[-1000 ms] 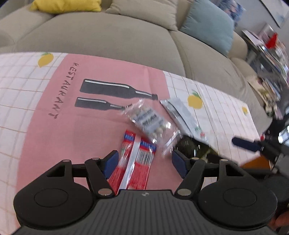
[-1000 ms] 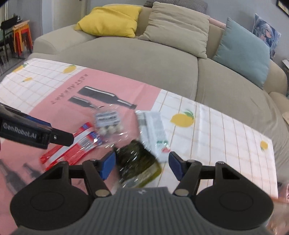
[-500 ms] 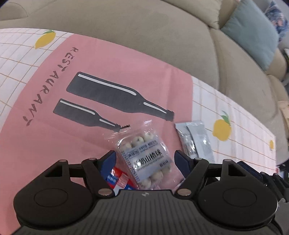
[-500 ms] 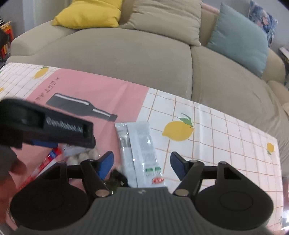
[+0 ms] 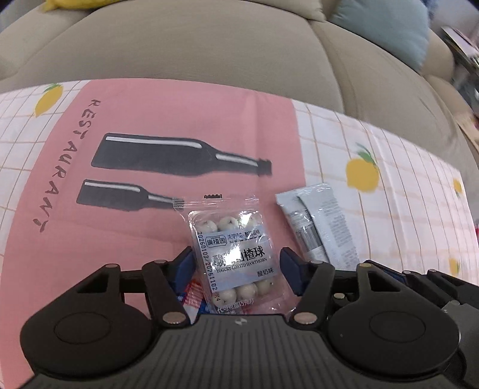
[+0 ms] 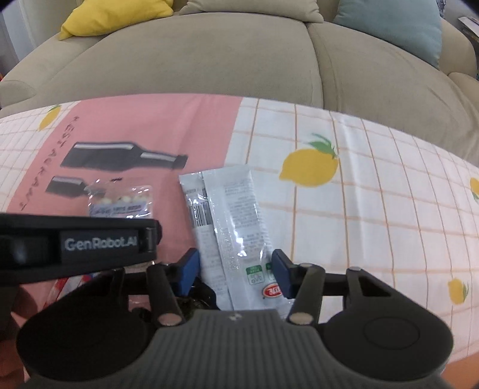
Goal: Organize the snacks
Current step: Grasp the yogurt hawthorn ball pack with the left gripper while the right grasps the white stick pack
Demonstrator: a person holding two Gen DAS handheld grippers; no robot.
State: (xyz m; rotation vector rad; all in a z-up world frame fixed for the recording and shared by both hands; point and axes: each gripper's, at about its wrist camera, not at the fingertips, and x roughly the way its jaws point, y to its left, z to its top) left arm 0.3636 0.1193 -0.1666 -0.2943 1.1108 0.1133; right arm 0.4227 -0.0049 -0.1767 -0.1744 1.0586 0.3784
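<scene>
Lying on cloth: one hawthorn pack, two grey sachets.

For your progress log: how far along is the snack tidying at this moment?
Nothing looks sorted yet. In hand: the left gripper is closing around the clear hawthorn ball pack, the right gripper around the grey sachets; neither is gripped. Left: the red sticks, a dark packet, all still on the tablecloth.

Cloth covers table, sofa behind it. Hawthorn pack on cloth, between left gripper fingers. Sachet right of pack, near it, between right gripper fingers. Wrapper under pack's near left corner. Cushions on sofa back.
</scene>
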